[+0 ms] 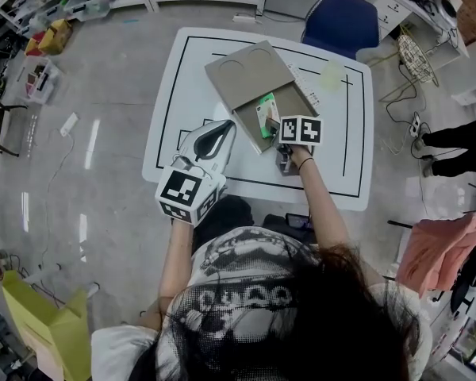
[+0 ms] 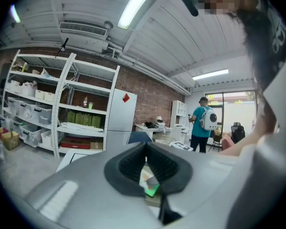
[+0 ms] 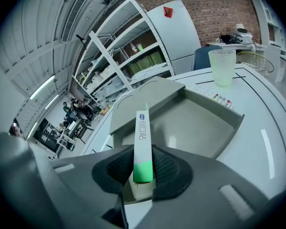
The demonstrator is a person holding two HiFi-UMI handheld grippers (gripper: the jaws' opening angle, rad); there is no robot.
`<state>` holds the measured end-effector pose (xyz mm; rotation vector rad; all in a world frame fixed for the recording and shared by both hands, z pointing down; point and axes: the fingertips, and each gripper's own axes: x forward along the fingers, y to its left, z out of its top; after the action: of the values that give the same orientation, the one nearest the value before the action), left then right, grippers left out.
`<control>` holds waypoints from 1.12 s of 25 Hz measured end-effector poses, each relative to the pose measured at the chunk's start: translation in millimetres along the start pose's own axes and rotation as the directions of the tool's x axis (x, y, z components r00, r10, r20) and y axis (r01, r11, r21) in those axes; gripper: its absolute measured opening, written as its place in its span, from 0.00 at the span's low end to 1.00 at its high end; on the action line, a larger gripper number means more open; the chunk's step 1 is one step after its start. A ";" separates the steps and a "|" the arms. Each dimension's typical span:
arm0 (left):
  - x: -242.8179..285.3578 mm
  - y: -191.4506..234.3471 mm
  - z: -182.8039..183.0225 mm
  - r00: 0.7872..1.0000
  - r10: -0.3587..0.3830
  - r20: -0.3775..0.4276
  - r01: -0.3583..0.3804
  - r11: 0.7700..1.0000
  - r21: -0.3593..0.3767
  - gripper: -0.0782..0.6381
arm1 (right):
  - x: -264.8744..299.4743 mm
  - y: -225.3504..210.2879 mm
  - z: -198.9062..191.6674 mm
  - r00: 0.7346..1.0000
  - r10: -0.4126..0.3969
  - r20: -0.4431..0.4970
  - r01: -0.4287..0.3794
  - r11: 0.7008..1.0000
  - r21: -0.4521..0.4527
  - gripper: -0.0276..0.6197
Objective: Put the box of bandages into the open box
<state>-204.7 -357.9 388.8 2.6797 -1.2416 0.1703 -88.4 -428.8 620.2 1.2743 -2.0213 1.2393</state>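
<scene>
The box of bandages (image 3: 142, 137) is pinched on edge between the right gripper's (image 3: 144, 168) pads. Its far end projects past the jaw tips, over the near wall of the open box (image 3: 219, 120). Ahead of the tips the box's floor lies open, and its lid is folded back to the left. The left gripper (image 1: 220, 133), jaws pressed together on nothing, is held to the left over the table (image 1: 333, 169). A cup (image 3: 222, 67) beyond the box is shown clearly only in the right gripper view.

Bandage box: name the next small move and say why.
Probably lower it a little before letting go: the right gripper is shut on the bandage box, which stands on edge over the open box, apparently not yet resting inside.
</scene>
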 end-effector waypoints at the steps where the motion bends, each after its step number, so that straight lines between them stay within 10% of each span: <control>1: -0.2 1.2 -0.1 1.000 0.001 0.000 -0.001 1.000 -0.001 0.11 | 2.2 0.9 -1.2 1.000 -0.001 -0.008 0.001 1.000 -0.006 0.19; 18: -0.3 17.3 -6.5 1.000 0.007 -0.004 -0.007 1.000 -0.016 0.11 | -4.2 -7.7 8.8 0.994 -0.112 0.017 0.114 0.984 -0.137 0.41; 28: 7.1 7.2 -6.1 1.000 -0.012 -0.009 0.012 1.000 -0.013 0.11 | -22.7 0.1 17.7 0.997 -0.040 0.071 0.049 0.991 -0.124 0.41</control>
<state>-205.8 -366.4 396.8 2.6722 -1.2195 0.1722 -76.2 -433.2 594.5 1.3099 -2.0718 1.0438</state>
